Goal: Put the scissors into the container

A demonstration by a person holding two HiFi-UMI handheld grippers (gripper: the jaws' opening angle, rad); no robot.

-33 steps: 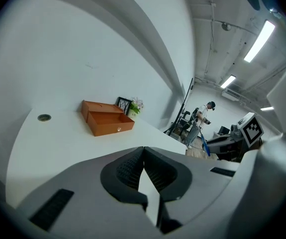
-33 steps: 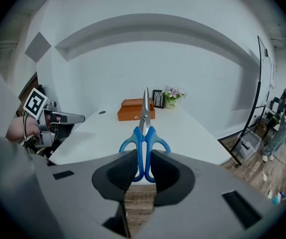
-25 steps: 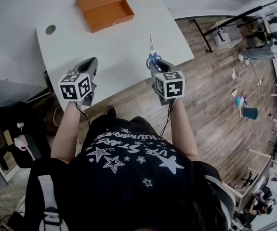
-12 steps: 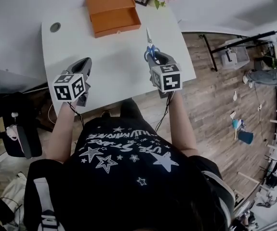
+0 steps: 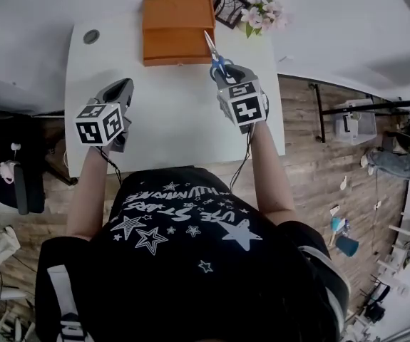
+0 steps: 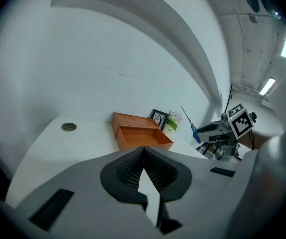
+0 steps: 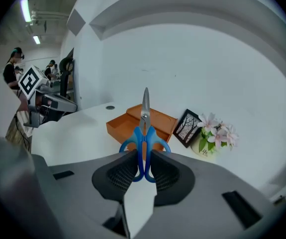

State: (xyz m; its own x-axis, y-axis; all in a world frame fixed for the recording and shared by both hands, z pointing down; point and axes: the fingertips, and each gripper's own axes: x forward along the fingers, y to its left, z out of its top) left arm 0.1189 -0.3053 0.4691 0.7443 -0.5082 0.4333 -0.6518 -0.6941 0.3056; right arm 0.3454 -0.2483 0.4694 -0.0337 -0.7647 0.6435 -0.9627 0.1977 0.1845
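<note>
Head view: right gripper (image 5: 224, 75) pinches scissors (image 5: 212, 50) by the blue handles. Blade tip is over the container (image 5: 176, 20) edge; 0.5 s ago it was short of it. Left gripper (image 5: 123, 90) hangs over the table (image 5: 169, 112).
Left gripper view: jaws pressed together, nothing between. Container open, looks empty.
Right gripper view: handles clamped between the jaws, blades pointing toward the container.

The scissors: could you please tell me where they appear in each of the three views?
Head view: scissors upper centre, in the right gripper, tip overlapping the orange container.
Left gripper view: scissors right of centre, blade pointing up.
Right gripper view: scissors dead centre, upright between the jaws.
Shared landmark: the orange container.
</note>
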